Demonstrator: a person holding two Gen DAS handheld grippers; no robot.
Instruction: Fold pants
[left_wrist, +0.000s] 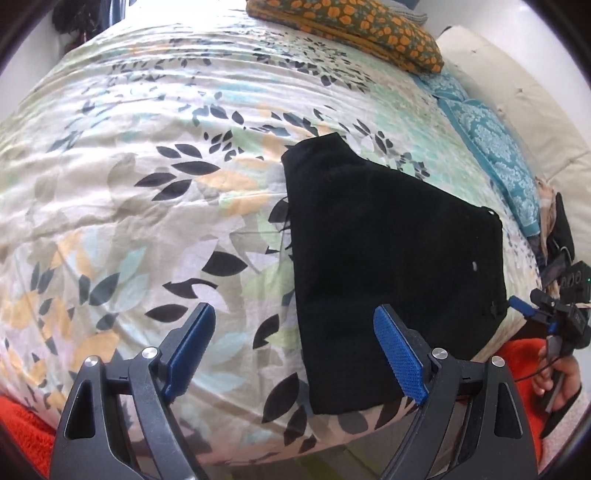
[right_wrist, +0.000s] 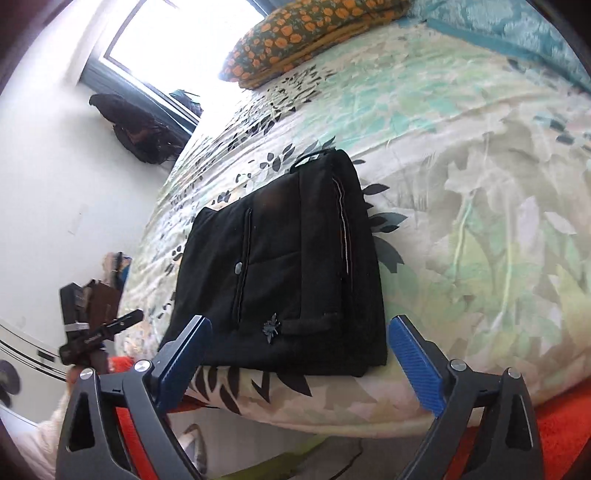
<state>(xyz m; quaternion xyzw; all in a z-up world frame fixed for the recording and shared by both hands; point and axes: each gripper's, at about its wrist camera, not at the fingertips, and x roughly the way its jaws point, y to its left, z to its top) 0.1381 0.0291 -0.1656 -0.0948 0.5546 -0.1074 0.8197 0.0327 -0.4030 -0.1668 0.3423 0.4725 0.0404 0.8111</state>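
Note:
The black pants (left_wrist: 388, 258) lie folded into a compact stack on the leaf-patterned bedspread (left_wrist: 147, 184), close to the bed's near edge. My left gripper (left_wrist: 295, 343) is open above the bedspread, its right finger over the stack's near left corner, nothing between the pads. In the right wrist view the folded pants (right_wrist: 288, 266) show a pocket seam and a button. My right gripper (right_wrist: 299, 350) hangs open just in front of the stack's near edge, pads clear of the cloth. The right gripper (left_wrist: 554, 317) also appears at the far right of the left view, held by a hand.
An orange-flowered pillow (left_wrist: 351, 29) and a teal patterned cloth (left_wrist: 491, 147) lie at the far side of the bed. A bright window (right_wrist: 177, 33) and a dark bag (right_wrist: 136, 129) stand by the wall. Orange fabric (right_wrist: 561, 435) shows below the bed edge.

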